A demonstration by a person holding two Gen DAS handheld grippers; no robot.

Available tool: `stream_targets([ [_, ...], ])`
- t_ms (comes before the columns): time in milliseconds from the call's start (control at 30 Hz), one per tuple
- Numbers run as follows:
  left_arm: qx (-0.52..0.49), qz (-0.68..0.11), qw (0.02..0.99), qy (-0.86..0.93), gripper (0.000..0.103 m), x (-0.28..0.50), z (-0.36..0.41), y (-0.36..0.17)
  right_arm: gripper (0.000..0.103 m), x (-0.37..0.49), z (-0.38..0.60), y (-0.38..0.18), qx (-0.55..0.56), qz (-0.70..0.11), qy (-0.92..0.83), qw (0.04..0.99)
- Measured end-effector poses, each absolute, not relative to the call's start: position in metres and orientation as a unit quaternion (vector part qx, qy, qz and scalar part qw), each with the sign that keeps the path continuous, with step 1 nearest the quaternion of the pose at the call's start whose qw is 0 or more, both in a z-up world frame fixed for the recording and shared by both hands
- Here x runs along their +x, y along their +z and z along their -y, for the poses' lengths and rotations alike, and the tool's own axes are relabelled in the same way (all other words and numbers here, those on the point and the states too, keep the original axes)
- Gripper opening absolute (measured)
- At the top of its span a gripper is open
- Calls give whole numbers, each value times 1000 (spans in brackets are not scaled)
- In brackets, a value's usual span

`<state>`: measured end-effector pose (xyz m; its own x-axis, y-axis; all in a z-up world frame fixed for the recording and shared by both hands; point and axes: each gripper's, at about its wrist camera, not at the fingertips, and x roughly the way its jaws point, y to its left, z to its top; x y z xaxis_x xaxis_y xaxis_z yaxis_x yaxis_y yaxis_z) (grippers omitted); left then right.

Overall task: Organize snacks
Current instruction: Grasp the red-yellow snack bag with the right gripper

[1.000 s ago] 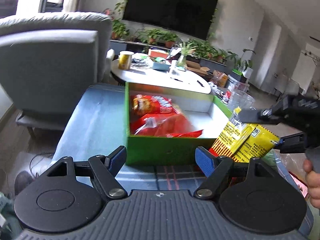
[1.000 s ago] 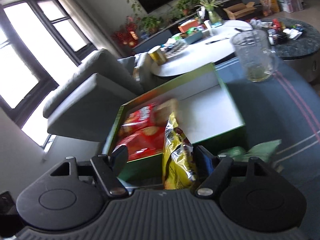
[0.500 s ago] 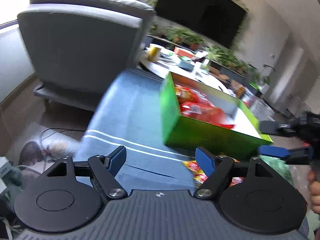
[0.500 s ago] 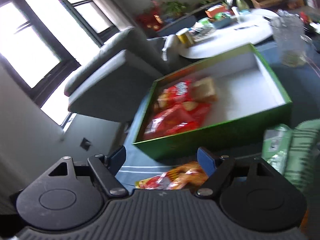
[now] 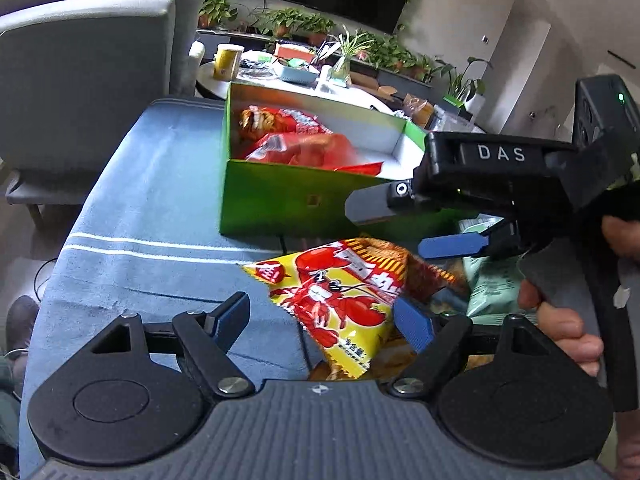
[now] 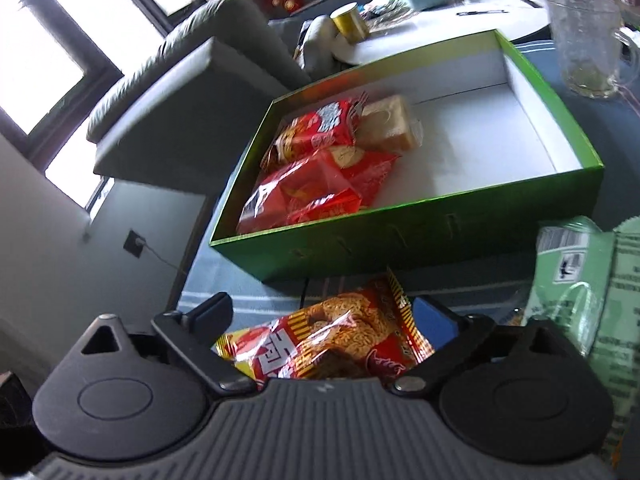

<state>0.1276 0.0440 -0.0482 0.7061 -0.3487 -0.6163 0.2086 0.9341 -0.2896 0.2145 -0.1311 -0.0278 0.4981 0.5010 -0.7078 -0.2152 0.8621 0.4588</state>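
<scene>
A green box (image 5: pixel 280 196) with a white inside (image 6: pixel 460 128) holds red snack bags (image 6: pixel 304 184) and a pale bread pack (image 6: pixel 384 124) at its left end. A yellow and red lobster snack bag (image 5: pixel 340 300) lies on the blue cloth in front of the box, between the open fingers of my left gripper (image 5: pixel 324 320). The same bag (image 6: pixel 328 344) lies between the open fingers of my right gripper (image 6: pixel 324 312). The right gripper (image 5: pixel 404 220) shows in the left wrist view, just above the bag's right end. Neither gripper is shut on the bag.
Green snack packs (image 6: pixel 580 280) lie right of the lobster bag. A glass mug (image 6: pixel 584 40) stands beyond the box at the right. A grey armchair (image 5: pixel 80 60) is at the left. A white round table (image 6: pixel 460 20) with clutter stands behind the box.
One second ago my right gripper held a yellow bag near the box; it now stands open and the bag lies on the cloth. My left gripper has moved right, over the bag.
</scene>
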Motion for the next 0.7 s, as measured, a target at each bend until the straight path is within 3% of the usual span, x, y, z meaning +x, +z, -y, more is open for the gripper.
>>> stream_targets([
  [167, -107, -358, 919, -127, 72, 131, -58, -51, 99, 219, 120, -34, 128, -473, 212, 846],
  [500, -117, -365, 915, -127, 72, 136, -69, -56, 97, 224, 119, -51, 181, -510, 222, 811],
  [700, -99, -350, 921, -138, 73, 142, -64, -52, 94, 218, 124, -44, 176, -492, 209, 827],
])
